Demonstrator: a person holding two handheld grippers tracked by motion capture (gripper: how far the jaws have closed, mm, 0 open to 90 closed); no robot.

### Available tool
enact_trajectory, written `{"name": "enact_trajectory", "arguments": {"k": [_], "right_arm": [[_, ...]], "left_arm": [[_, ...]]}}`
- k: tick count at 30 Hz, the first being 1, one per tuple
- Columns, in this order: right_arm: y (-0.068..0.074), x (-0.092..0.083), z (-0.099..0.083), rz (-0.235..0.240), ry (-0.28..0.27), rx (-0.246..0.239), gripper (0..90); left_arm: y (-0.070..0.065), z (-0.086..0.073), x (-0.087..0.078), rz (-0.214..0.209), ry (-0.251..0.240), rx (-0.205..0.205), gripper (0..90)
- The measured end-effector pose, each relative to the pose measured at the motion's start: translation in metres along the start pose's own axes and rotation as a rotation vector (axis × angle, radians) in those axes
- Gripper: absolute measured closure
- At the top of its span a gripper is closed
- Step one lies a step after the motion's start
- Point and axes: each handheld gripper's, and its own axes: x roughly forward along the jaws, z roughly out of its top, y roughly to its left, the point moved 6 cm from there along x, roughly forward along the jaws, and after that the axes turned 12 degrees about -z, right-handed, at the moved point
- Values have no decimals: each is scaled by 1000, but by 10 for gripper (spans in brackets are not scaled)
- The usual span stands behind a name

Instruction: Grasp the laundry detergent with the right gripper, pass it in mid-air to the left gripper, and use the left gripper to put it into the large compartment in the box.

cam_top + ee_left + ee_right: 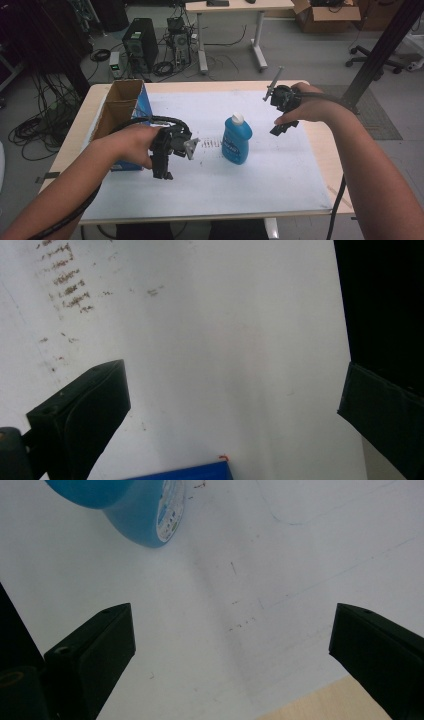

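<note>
Standing upright, blue bottle [236,141] shows white cap, label facing camera.

A blue bottle [236,140] stands upright mid-desk, the lone obstacle between the two grippers. An open cardboard box [119,112] blocks the left edge. Bare white sheet [225,185] lies open toward the near edge.

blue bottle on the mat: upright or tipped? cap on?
Upright. The blue bottle stands on its base on the white mat, white cap on top. Whether the cap is fully shut: cannot tell.
</note>
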Motion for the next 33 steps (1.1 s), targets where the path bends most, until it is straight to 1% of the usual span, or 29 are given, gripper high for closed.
{"name": "enact_trajectory", "arguments": {"k": [2,5,8,10,14,16,23,26,30,33], "right_arm": [[4,0,0,3,-10,1,43],[11,1,2,31,-43,13,45],[18,2,4,41,-72,18,41],[21,4,4,39,-82,17,39],[26,9,3,33,-102,35,37],[30,12,2,37,-124,47,37],[42,25,-4,42,-163,66,35],[46,30,-4,47,-189,76,36],[51,33,-3,46,-241,92,34],[56,38,-4,50,-260,91,34]], "left_arm": [[-1,1,0,-3,-7,1,4],[-2,2,0,-3,-3,7,3],[-3,0,0,-7,7,2,3],[-3,0,1,-6,2,-2,4],[-3,-3,1,-5,11,-5,4],[-2,-4,2,-5,18,-8,3],[-2,-6,1,2,11,-4,3],[-2,-6,0,18,13,-4,3],[-2,-7,0,15,20,-1,3],[-2,-7,0,19,19,-5,3]]}}
